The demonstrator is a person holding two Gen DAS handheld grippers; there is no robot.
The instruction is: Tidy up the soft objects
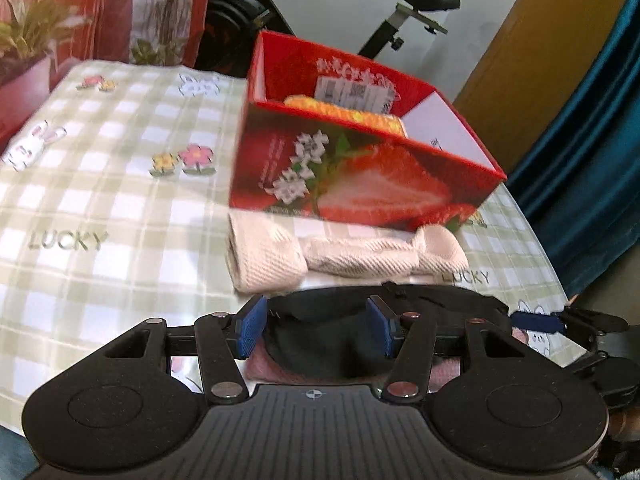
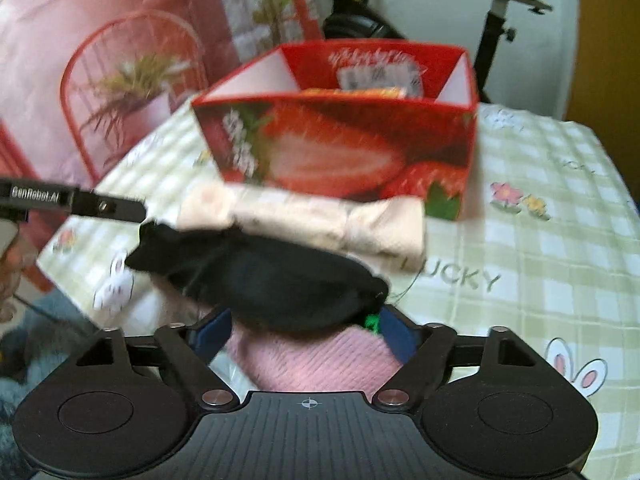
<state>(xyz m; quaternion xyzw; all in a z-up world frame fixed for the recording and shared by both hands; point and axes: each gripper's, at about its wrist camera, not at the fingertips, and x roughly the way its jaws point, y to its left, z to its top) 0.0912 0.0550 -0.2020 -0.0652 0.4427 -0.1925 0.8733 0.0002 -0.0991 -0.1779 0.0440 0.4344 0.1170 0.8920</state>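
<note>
A soft black cloth [image 2: 260,280] lies on top of a fuzzy pink knitted cloth [image 2: 312,364], near the front edge of the table with the green and white checked cover [image 1: 100,200]. The left gripper [image 1: 316,326] has its blue pads on each side of the black cloth, but I cannot tell if they squeeze it. The right gripper [image 2: 304,332] has its jaws spread wide, with both cloths between them. A rolled cream towel [image 1: 344,260] lies just behind, next to the red strawberry cardboard box [image 1: 360,168].
</note>
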